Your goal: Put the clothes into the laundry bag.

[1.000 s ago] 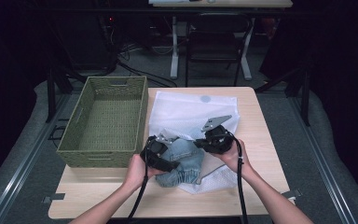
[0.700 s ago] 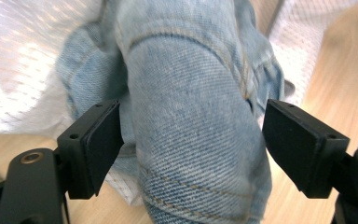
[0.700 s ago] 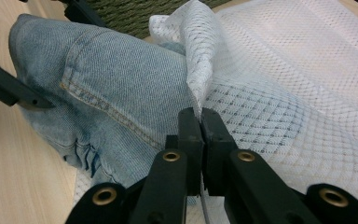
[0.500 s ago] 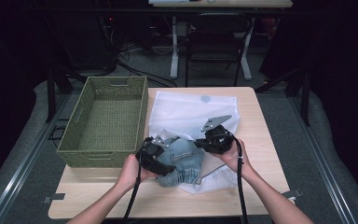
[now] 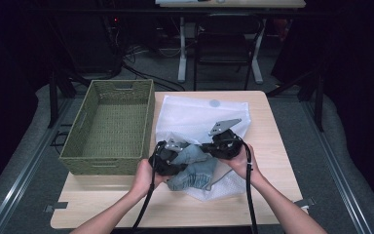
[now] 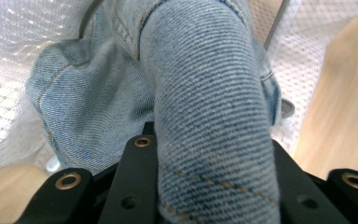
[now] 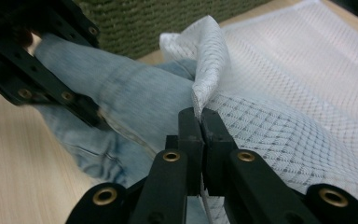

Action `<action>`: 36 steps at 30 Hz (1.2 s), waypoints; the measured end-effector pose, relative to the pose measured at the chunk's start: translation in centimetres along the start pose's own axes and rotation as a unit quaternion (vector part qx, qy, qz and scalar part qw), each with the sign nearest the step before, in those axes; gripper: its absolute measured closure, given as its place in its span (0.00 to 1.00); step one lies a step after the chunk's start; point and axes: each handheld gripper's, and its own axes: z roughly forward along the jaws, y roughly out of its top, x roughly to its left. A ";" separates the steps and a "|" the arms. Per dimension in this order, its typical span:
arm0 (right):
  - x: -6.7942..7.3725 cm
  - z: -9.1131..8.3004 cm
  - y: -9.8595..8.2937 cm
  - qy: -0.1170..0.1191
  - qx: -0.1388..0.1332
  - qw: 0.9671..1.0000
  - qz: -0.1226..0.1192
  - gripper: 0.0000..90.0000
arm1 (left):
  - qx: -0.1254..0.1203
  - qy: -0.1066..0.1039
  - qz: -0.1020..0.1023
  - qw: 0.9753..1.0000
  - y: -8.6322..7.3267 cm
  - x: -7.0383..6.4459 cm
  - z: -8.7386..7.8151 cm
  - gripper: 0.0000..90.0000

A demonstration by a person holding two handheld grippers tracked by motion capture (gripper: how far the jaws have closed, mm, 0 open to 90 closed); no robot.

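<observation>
Nearest the person's edge of the wooden table [image 5: 126, 204], two forearms come up to the grippers, which meet over a bundle of blue denim jeans [image 5: 195, 168] lying partly inside a white mesh laundry bag [image 5: 195, 114]. Left of that bundle, the left gripper [image 5: 168, 161] has its jaws clamped on a thick fold of the denim, which bulges up between them in the left gripper view [image 6: 205, 107], with mesh and bare tabletop showing behind. Just beside it, the right gripper [image 5: 222, 143] has its jaws pressed together on a pinched edge of the mesh bag; the right gripper view shows the white netting [image 7: 205, 70] standing up from the closed tips, the jeans [image 7: 135, 98] just behind it and the left gripper [image 7: 46, 74] holding them at the far side. Farther back, the rest of the bag lies flat across the tabletop. Beside it, along the table's left side, stands a green woven basket [image 5: 78, 146].
</observation>
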 end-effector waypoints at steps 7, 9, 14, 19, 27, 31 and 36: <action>0.2 -0.7 0.6 0.002 -0.025 1.000 0.003 0.98 | -0.024 0.009 -0.018 1.000 1.8 -0.1 0.4 0.83; 0.1 -1.3 0.7 -0.002 -0.037 0.999 0.005 0.98 | -0.035 0.013 -0.017 0.999 2.0 -0.2 -0.3 0.83; -0.3 -1.9 0.6 -0.001 -0.057 0.998 0.019 0.98 | -0.069 0.030 -0.026 0.997 2.0 -0.5 -0.5 0.83; -0.4 -1.6 0.6 0.010 -0.056 0.998 0.030 0.98 | -0.048 0.020 -0.035 0.998 1.9 0.1 2.4 0.83; -0.6 -1.1 -0.1 0.010 -0.035 0.999 0.031 0.98 | -0.052 0.005 -0.031 0.998 1.7 0.8 2.9 0.53; -0.8 -1.3 -0.4 0.003 -0.032 0.999 0.029 0.98 | -0.053 0.015 -0.012 0.998 1.4 0.5 1.4 0.34; -0.8 -1.0 -0.4 0.001 -0.025 0.999 0.028 0.98 | -0.036 0.003 -0.010 0.999 1.1 0.7 1.7 0.28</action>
